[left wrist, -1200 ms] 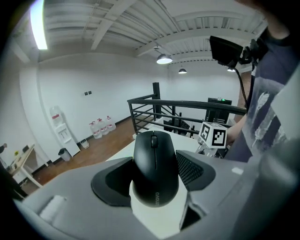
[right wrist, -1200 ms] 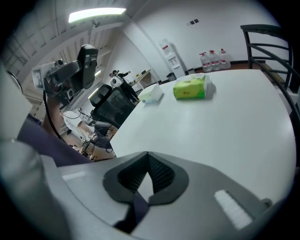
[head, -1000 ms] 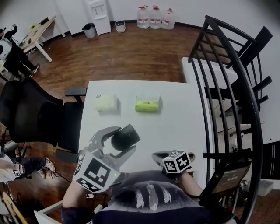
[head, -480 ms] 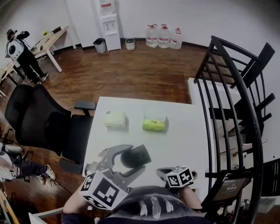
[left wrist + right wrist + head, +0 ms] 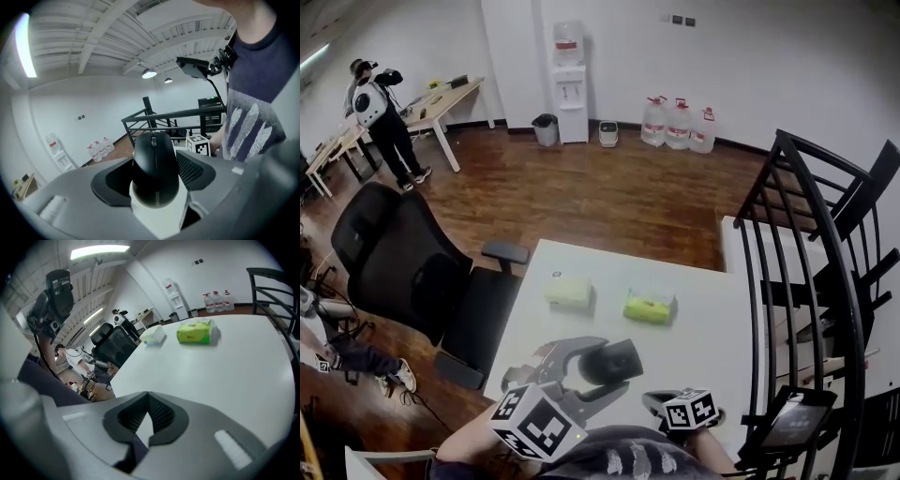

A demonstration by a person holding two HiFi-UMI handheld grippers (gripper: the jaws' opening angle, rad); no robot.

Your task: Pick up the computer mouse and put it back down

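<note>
mouse raised higher in left tool, green pack, pale pack beyond

Barely any readable text in this one, tbh

The only real lettering is a small pale wordmark on the computer mouse, at its near end in the left gripper view, and it's too tiny and turned to spell out. Just right of the mouse in the head view, the marker cube shows black-and-white square code patterns, no letters. Same goes for the bigger cube just below the mouse. The green pack and pale pack beyond the mouse have print that's only a blur.
</note>
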